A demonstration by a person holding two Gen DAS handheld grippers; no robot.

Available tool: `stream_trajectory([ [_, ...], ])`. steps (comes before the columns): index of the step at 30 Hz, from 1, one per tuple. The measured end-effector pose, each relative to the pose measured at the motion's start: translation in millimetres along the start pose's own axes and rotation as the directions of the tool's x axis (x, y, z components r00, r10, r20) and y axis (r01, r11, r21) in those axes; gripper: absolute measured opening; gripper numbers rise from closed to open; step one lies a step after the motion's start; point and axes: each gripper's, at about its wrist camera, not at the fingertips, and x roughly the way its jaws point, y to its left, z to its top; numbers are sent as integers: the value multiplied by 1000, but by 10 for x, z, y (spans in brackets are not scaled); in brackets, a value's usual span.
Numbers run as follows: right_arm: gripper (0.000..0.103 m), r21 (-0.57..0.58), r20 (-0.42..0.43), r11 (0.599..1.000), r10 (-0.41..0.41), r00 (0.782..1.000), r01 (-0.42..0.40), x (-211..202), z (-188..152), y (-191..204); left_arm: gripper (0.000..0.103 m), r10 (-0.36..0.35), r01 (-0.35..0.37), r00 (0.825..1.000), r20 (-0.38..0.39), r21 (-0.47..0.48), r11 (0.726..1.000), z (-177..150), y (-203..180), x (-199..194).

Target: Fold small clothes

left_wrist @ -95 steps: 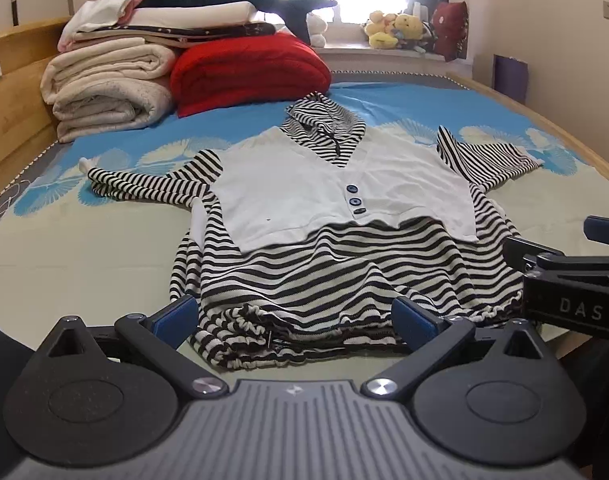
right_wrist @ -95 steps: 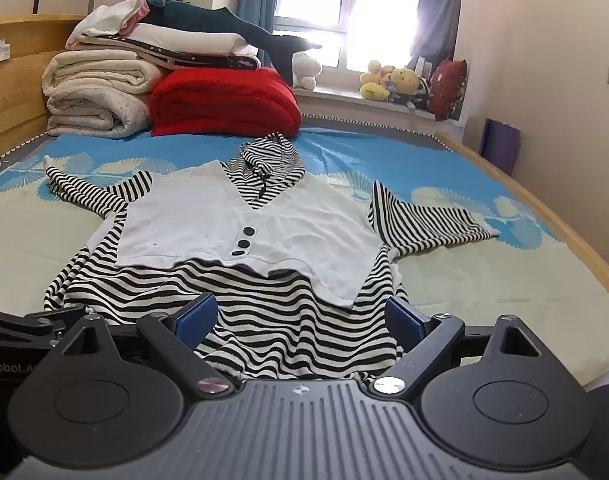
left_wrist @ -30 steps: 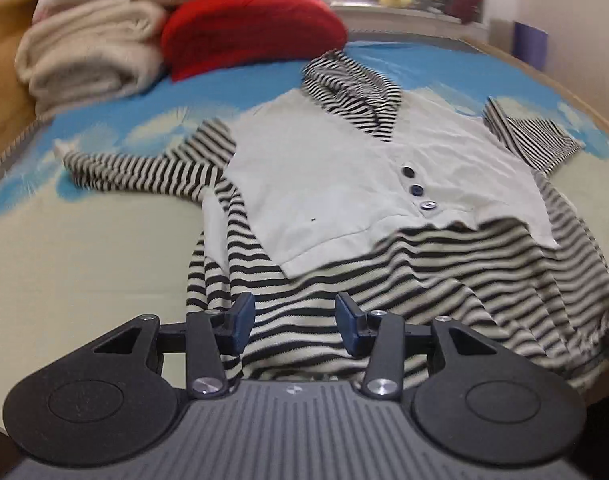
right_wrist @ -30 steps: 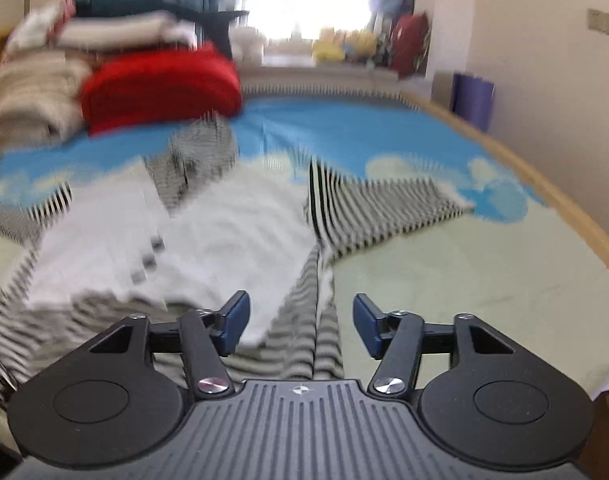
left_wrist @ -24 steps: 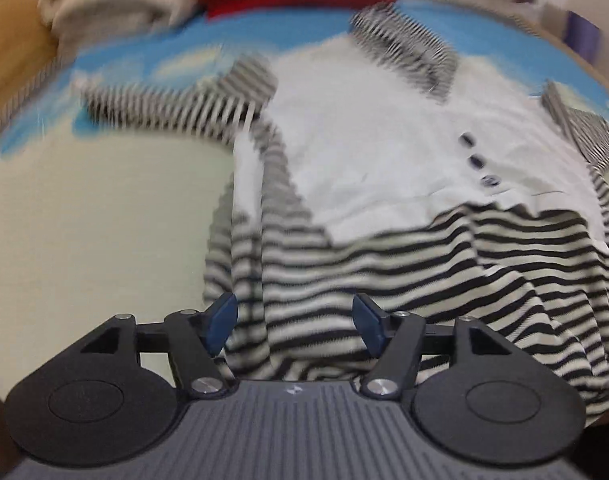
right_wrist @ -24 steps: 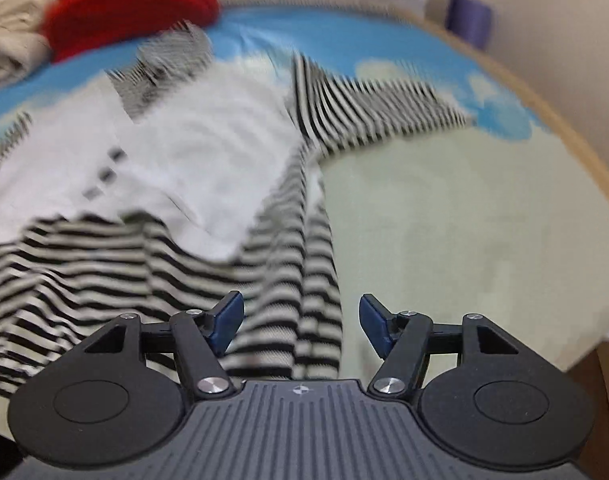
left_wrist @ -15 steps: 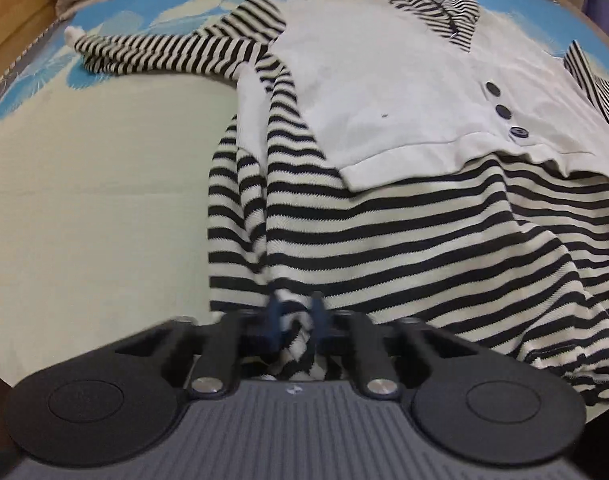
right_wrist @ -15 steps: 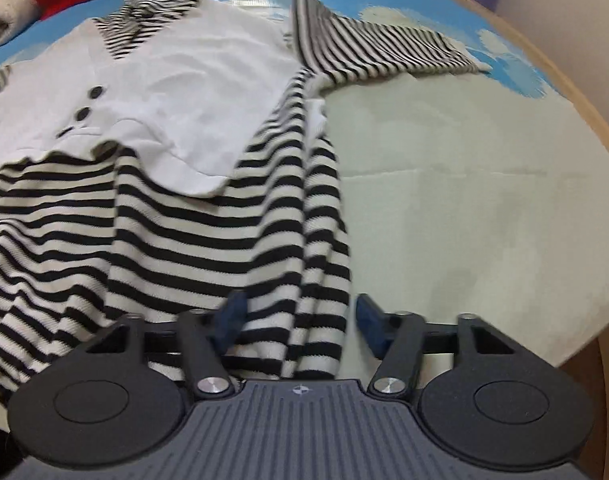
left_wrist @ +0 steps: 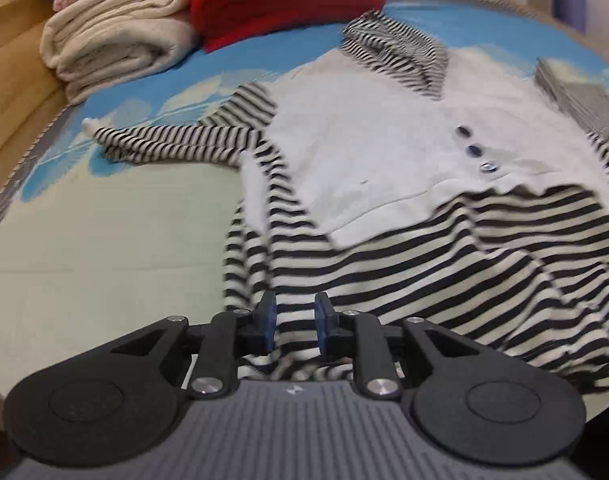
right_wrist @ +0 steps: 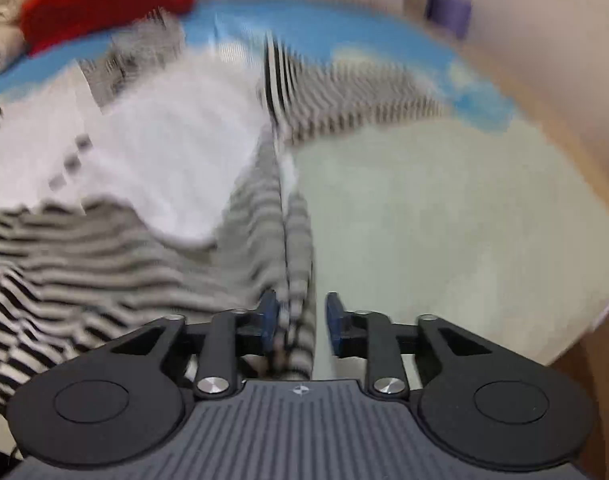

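- Bed (left_wrist: 104, 248) with pale green and blue patterned cover fills both views; striped garment (left_wrist: 424, 264) lies spread across it, hem end nearest the cameras.
- Left gripper (left_wrist: 292, 322): blue pads narrow, pinched on a bunched fold of the garment's striped hem at its left side; fabric pulled up into a ridge running away from the pads.
- Right gripper (right_wrist: 300, 320): right wrist view motion-blurred; jaws narrow, a striped fold of the garment (right_wrist: 296, 264) sits between them against the left pad, a small gap shows on the right pad's side, so grip is likely but contact on both pads cannot be told.
- Mid distance: white front panel (left_wrist: 384, 152) lies over the striped body, three dark buttons (left_wrist: 473, 150) in a row near its lower edge.
- One striped sleeve (left_wrist: 172, 144) stretches out flat to the left on the cover; other sleeve (right_wrist: 352, 96) stretches right, blurred.
- Striped hood (left_wrist: 400, 54) lies at the far end of the garment.
- Far back: folded cream blankets (left_wrist: 116, 48) stacked by the wooden headboard, red cushion (left_wrist: 284, 0) just beside them, touching.
- Purple object (right_wrist: 448, 10) at far right edge, blurred.
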Motion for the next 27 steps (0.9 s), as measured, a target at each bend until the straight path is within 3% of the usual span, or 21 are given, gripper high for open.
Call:
stream_trajectory([
  [1, 51, -18, 55, 1000, 11, 998, -10, -97, 8, 32, 23, -19, 19, 999, -25, -2, 1000, -15, -10, 44],
  [3, 59, -48, 93, 998, 54, 994, -50, -165, -1, 107, 23, -33, 34, 992, -125, 7, 999, -84, -25, 208],
  [5, 60, -71, -5, 992, 106, 994, -106, -24, -54, 171, 26, -24, 27, 973, -229, 10, 1000, -171, 0, 354],
  [7, 57, -100, -149, 990, 84, 985, -100, 177, -162, 218, 27, -6, 1, 986, -165, -28, 1000, -114, 76, 204],
  [8, 57, -109, -165, 992, 51, 985, -70, 203, -184, 225, 28, -7, 5, 994, -110, -23, 1000, -69, 84, 95],
  [9, 57, -104, -143, 994, 29, 989, -44, 173, -175, 221, 30, -11, 10, 999, -38, -10, 1000, -30, 86, -34],
  [11, 60, -81, -79, 995, 56, 995, -63, 66, -111, 213, 50, -19, 19, 999, 33, 1, 1000, -14, 72, -143],
  [12, 61, -86, -54, 993, 72, 996, -76, 24, -93, 216, 53, -34, 34, 999, 12, 0, 999, -24, 54, -101],
  [14, 61, -120, -70, 991, 59, 996, -67, 54, -114, 269, 54, -69, 70, 991, -118, 10, 997, -88, -32, 119],
  [15, 61, -126, -83, 990, 52, 995, -63, 79, -146, 298, 54, -66, 69, 978, -196, 10, 998, -138, -59, 241],
  [16, 60, -123, -84, 990, 51, 995, -61, 72, -149, 309, 54, -46, 46, 975, -218, -6, 999, -150, -47, 277],
  [18, 60, -126, -27, 990, 54, 998, -57, -25, -107, 334, 53, -6, 4, 993, -118, -16, 1000, -28, -31, 62],
  [20, 60, -128, 72, 989, 80, 994, -70, -209, -24, 354, 56, -2, 2, 999, 41, 2, 1000, 154, -43, -271],
  [22, 61, -110, 149, 989, 112, 982, -96, -371, 51, 363, 62, -23, 25, 990, 139, -18, 1000, 312, -46, -521],
  [27, 65, -52, 274, 994, 102, 956, -91, -628, 249, 470, 63, -74, 80, 970, 230, -18, 997, 704, -172, -893],
])
